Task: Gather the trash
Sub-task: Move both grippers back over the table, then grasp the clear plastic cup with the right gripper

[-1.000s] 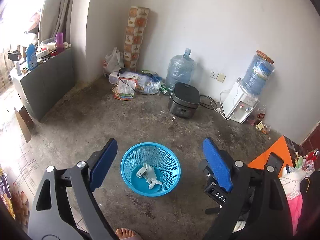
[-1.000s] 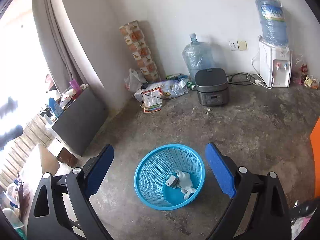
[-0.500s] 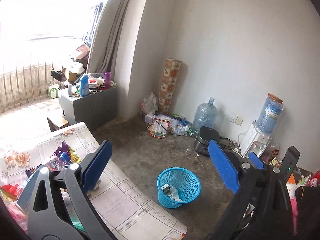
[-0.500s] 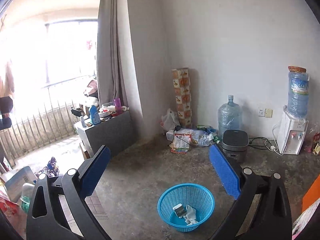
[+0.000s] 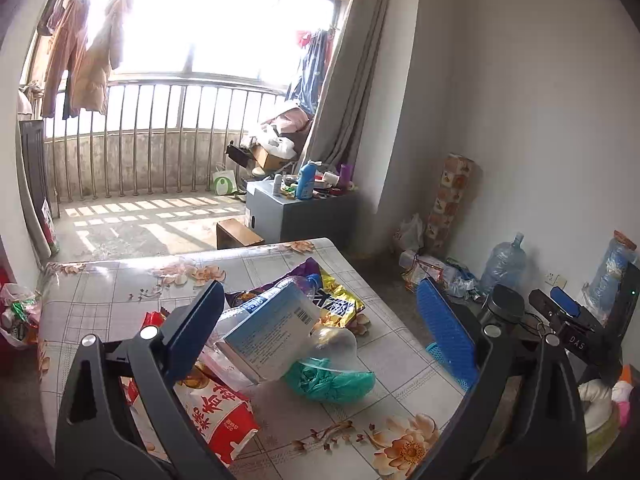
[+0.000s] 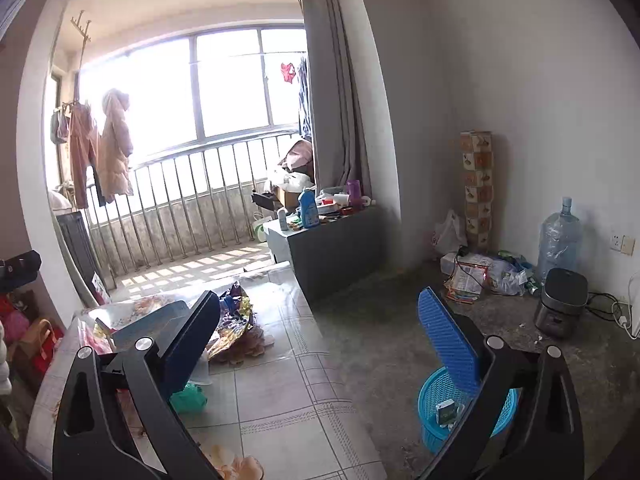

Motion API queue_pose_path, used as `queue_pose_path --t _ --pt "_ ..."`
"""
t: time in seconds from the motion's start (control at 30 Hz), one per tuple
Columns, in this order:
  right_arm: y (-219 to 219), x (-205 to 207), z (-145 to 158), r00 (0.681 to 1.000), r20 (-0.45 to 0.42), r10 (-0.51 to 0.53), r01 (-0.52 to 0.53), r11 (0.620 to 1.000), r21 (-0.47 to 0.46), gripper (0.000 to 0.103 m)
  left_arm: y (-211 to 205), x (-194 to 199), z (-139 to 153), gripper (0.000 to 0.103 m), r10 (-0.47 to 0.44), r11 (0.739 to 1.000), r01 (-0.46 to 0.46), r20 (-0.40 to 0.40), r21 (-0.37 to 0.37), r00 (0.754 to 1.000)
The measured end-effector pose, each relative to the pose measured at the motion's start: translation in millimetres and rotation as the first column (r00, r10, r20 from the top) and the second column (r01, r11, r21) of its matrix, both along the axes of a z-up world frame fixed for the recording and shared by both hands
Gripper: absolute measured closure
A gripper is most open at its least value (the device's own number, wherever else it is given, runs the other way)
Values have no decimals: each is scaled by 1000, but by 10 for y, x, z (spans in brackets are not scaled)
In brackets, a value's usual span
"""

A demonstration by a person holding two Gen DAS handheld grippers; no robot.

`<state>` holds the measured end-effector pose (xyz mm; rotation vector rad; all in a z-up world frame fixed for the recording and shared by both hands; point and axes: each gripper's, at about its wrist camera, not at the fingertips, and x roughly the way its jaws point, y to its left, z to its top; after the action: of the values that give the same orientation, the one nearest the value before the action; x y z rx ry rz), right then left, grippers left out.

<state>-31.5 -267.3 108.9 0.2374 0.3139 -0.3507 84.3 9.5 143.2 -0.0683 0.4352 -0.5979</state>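
On a table [image 5: 120, 292] with a floral cloth lies a heap of trash: a white and blue box [image 5: 272, 332], a clear plastic bottle [image 5: 340, 344], a teal bag [image 5: 332, 380], a red and white snack bag [image 5: 220, 416] and gold and purple wrappers [image 5: 340, 304]. My left gripper [image 5: 320, 292] hangs open over the heap, touching nothing. My right gripper [image 6: 320, 300] is open and empty above the table's edge [image 6: 280, 380]. The blue basket [image 6: 432, 420] stands on the floor to the right, half hidden by the right finger, with a small box [image 6: 446, 410] inside.
A grey cabinet [image 6: 336, 248] with bottles stands by the curtain. Along the far wall sit a rice cooker [image 6: 560, 308], a water jug [image 6: 560, 240], bags of clutter [image 6: 480, 272] and a tall patterned box [image 6: 476, 188]. A balcony railing [image 5: 140, 140] lies beyond.
Both views have swung up and to the left, from the basket on the floor to the table with the trash. The basket has slid to the lower right. Both grippers stay open.
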Motion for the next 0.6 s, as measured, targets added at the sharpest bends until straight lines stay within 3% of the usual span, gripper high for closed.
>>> queue_pose_path --t 0.2,0.33,0.47,0.6 --pt "179 243 -90 992 -48 113 -109 990 84 12 202 -15 -298 10 -15 1000 14 -55 -5 998" --pt "224 411 -160 982 -67 179 -165 972 168 18 92 16 -479 10 -65 998 64 -99 -6 993" --pt "212 609 -282 964 -87 252 -222 939 263 21 -122 60 -672 24 -121 992 126 -150 19 981" --pt "230 876 -426 924 -104 367 -306 877 370 21 -326 151 -914 36 -158 985 169 -230 28 960"
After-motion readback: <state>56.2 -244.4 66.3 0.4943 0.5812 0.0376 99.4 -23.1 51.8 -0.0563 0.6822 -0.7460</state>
